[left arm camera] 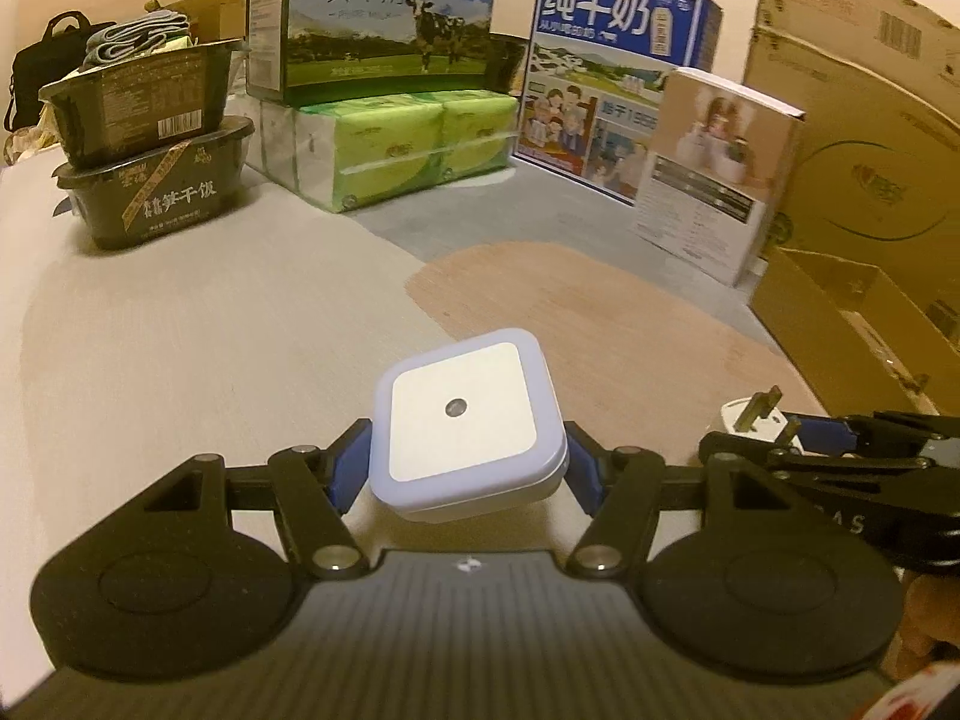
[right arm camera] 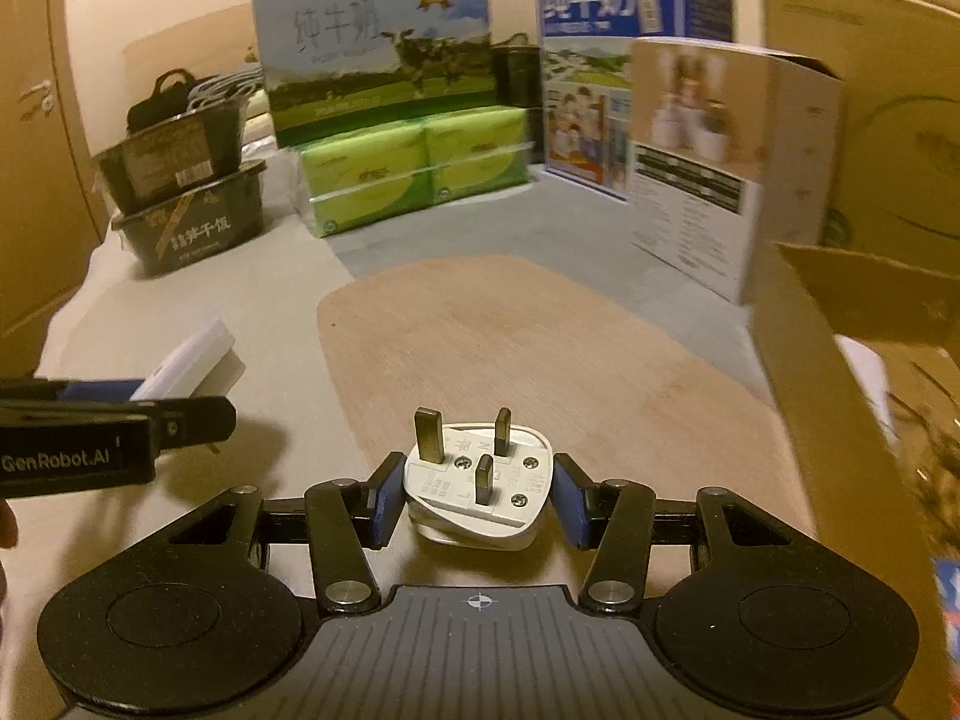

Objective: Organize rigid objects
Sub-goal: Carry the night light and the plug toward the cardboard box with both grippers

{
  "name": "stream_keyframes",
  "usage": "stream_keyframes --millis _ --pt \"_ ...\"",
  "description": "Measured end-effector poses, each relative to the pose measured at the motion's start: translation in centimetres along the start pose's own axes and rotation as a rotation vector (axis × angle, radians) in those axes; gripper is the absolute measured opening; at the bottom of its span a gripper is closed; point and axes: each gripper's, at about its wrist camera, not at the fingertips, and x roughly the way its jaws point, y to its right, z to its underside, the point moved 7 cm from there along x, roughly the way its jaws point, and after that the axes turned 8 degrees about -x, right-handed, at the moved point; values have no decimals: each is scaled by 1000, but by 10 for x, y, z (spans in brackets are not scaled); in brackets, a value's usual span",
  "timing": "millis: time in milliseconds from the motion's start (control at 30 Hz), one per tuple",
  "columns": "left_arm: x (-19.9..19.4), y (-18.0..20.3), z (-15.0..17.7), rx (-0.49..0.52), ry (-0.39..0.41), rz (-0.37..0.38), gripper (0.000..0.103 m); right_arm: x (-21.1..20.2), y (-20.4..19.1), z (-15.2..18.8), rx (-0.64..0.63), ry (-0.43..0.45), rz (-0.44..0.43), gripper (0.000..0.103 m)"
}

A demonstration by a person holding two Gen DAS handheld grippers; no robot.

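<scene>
My left gripper is shut on a white square night light with a small round sensor on top, held just above the table. My right gripper is shut on a white three-pin plug adapter, pins pointing up. The adapter and the right gripper also show at the right edge of the left wrist view. The night light shows edge-on at the left of the right wrist view, beside the left gripper's body. Both grippers are side by side over the table's near part.
A tan wooden board lies ahead on the grey table. At the back stand two stacked black food bowls, a green tissue pack under a milk carton, a blue milk carton, and a product box. Cardboard boxes line the right.
</scene>
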Motion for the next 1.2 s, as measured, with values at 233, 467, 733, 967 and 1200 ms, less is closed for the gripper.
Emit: stream_keyframes --millis 233,467,733,967,1200 --pt "-39 26 21 -3 -15 14 63 -51 10 11 26 3 17 51" --pt "-74 49 37 4 -17 26 63 -99 17 16 33 25 19 51" --pt "-105 75 42 27 -3 43 63 -147 29 24 41 51 39 51" --pt "-124 97 45 59 11 58 63 -178 44 31 54 69 62 51" --pt "-132 117 50 88 7 74 63 -199 61 39 68 72 88 51"
